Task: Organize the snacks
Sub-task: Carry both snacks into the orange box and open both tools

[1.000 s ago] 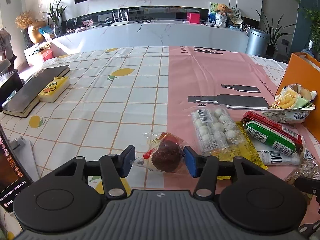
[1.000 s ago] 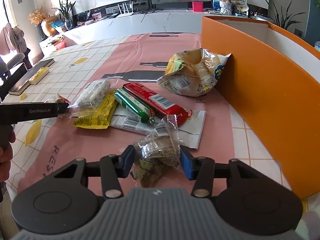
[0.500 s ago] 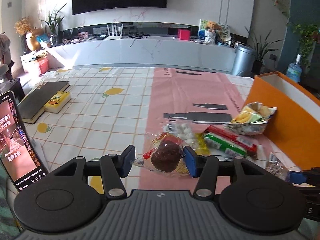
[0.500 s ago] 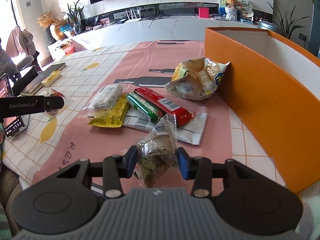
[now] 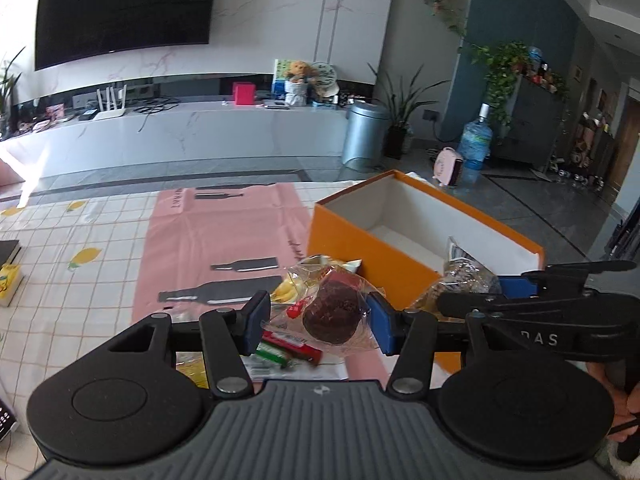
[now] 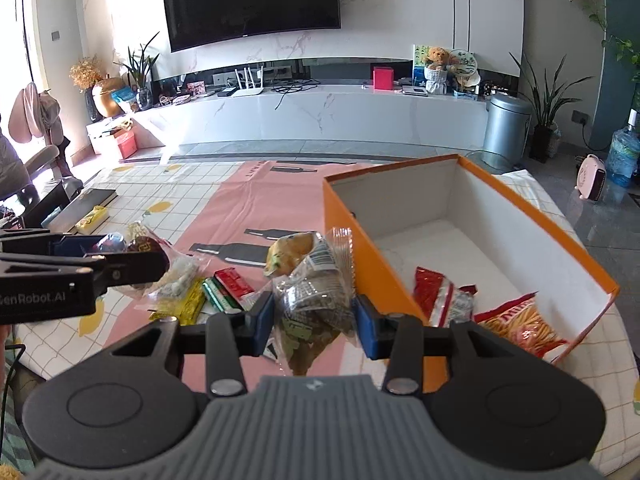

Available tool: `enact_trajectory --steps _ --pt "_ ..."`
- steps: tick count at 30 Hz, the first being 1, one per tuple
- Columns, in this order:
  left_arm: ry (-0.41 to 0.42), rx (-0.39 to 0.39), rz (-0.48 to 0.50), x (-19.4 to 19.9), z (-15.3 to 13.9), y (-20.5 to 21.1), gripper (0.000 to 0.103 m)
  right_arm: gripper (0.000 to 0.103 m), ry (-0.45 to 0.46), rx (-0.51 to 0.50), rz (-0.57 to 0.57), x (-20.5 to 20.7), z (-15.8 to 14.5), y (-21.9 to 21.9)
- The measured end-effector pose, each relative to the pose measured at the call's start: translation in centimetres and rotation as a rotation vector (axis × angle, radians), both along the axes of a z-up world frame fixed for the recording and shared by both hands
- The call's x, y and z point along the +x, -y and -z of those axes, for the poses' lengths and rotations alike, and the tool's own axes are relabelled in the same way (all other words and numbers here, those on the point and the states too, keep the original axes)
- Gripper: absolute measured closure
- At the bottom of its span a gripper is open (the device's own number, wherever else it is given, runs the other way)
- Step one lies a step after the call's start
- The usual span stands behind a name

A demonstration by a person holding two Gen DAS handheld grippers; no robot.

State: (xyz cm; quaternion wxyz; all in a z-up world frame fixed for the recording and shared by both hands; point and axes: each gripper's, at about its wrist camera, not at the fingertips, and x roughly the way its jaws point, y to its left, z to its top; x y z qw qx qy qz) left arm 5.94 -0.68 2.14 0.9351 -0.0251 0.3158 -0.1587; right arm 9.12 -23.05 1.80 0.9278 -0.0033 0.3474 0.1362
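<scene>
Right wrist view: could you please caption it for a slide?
Right tongs carry a clear snack bag beside the orange box.

My left tongs (image 5: pixel 316 322) hid most of the snack pile (image 5: pixel 280 350) on the worktop (image 5: pixel 120 280), and my phone (image 5: pixel 6 420) was cut off at the left edge.

Bright daylight, sharp, fisheye-warped edges

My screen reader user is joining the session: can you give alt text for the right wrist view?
The right gripper holds a clear packet of greenish snacks beside an open orange box that already contains two red packets. Left of it, the left gripper holds another wrapped snack above more snacks on the pink and checked tablecloth.
</scene>
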Motion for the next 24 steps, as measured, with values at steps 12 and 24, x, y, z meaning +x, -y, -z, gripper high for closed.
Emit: enact_trajectory --steps 12,24 --pt "-0.056 -0.011 0.243 5.3 -1.0 7.8 0.043 0.062 -0.107 -0.061 0.041 4.0 -2.0 8.2" --pt "-0.175 0.068 0.458 11.1 1.0 13.9 0.043 0.062 -0.271 -0.099 -0.02 9.0 0.3 12.6"
